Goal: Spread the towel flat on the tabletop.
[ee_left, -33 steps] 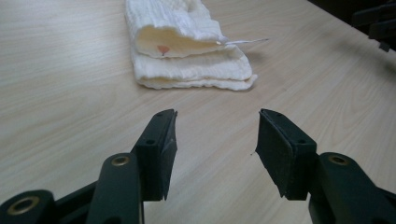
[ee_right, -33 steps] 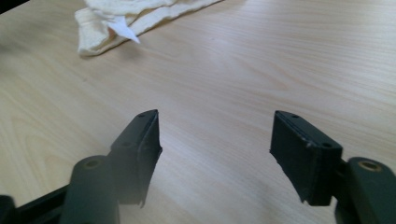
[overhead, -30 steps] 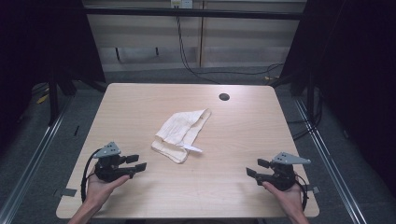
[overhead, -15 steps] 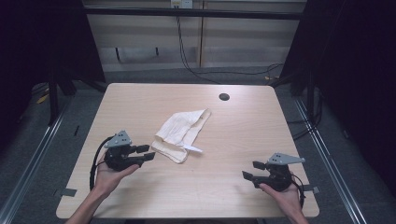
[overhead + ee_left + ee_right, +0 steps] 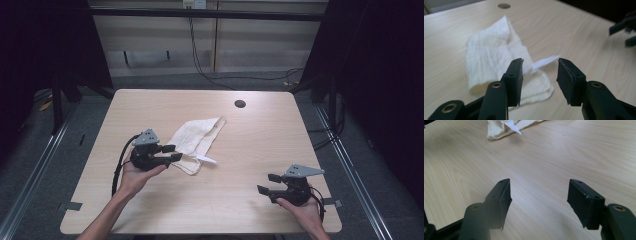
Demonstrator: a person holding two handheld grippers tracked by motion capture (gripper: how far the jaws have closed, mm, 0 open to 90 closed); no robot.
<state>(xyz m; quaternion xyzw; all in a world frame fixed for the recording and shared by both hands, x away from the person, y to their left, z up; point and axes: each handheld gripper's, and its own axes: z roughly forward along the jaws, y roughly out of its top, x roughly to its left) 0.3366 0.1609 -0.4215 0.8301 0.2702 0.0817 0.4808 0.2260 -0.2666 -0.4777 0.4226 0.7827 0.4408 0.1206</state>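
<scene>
Left gripper (image 5: 172, 152), jaws apart, seemingly just touches the cloth (image 5: 196, 138).

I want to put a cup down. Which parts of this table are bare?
Bare wood lies between the towel and the right claw, and along the far edge beside the round hole. It is crowded where the left claw meets the towel.

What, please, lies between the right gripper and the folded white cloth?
Bare table: the high view shows only wood between the right gripper and the cloth.
</scene>
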